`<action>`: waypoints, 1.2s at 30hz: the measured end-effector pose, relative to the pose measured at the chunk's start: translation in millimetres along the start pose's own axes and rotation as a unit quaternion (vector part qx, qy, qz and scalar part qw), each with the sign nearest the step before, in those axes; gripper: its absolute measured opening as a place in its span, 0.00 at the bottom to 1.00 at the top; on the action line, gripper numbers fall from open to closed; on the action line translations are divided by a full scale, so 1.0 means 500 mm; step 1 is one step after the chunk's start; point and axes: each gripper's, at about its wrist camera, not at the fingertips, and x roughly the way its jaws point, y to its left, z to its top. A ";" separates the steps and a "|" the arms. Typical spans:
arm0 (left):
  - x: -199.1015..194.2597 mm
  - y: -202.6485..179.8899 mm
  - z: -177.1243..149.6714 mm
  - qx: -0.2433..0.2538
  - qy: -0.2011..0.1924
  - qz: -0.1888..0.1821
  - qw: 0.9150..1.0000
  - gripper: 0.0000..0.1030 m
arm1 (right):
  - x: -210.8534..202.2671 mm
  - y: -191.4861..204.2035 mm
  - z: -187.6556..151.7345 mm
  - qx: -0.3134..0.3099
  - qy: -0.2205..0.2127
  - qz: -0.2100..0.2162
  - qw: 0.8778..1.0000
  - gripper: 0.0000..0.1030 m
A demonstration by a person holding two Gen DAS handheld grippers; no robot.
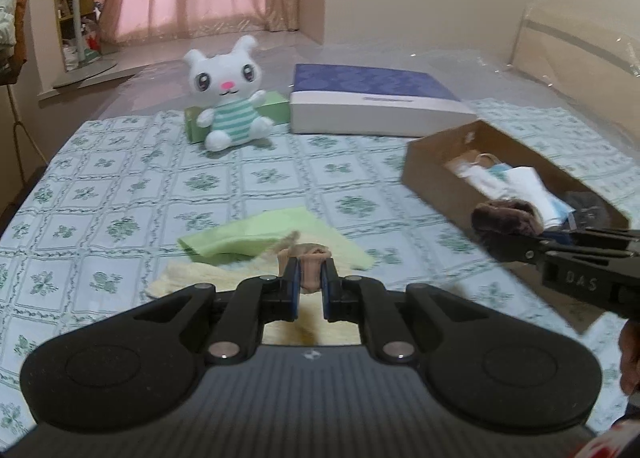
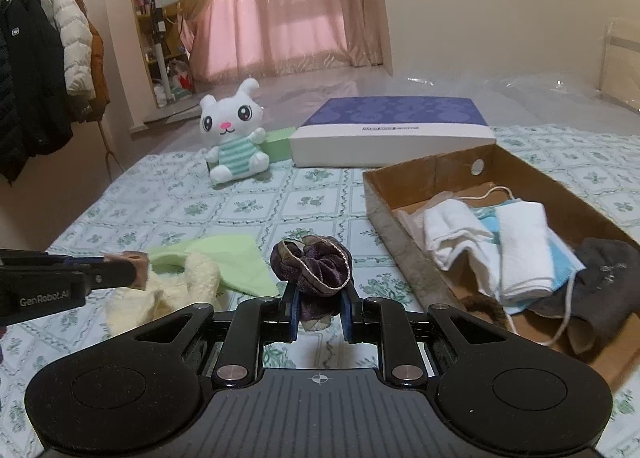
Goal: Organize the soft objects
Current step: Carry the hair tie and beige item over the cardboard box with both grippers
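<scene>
Bedroom, floral bedspread [image 2: 280, 213]. Left gripper [image 1: 308, 278] pinching beige sock [image 1: 310, 264], right gripper [image 2: 320, 298] clamping purple sock [image 2: 312, 264], both mid-bed. Next, likely: carry to cardboard box [image 2: 400, 254] at right edge, release inside.

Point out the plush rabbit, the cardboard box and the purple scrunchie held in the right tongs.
plush rabbit [image 2: 230, 125], right wrist view, on its face.
cardboard box [image 2: 416, 270], right wrist view, on its near wall.
purple scrunchie [image 2: 314, 266], right wrist view, on its bunched middle.
</scene>
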 end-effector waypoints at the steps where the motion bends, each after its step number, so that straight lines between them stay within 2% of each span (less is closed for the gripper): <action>1: -0.008 -0.011 0.000 0.000 -0.001 -0.006 1.000 0.09 | -0.012 -0.003 -0.001 0.001 -0.001 -0.001 1.000 0.20; 8: -0.040 -0.083 0.005 0.015 -0.005 -0.037 0.999 0.09 | -0.085 -0.033 -0.006 0.015 -0.007 -0.013 1.000 0.20; 20: -0.086 -0.188 0.005 0.049 -0.007 -0.069 0.996 0.09 | -0.184 -0.078 -0.026 0.032 -0.016 -0.029 0.999 0.20; 36: -0.071 -0.330 0.016 0.092 0.001 -0.120 0.989 0.09 | -0.259 -0.187 -0.032 0.061 -0.025 -0.075 0.995 0.20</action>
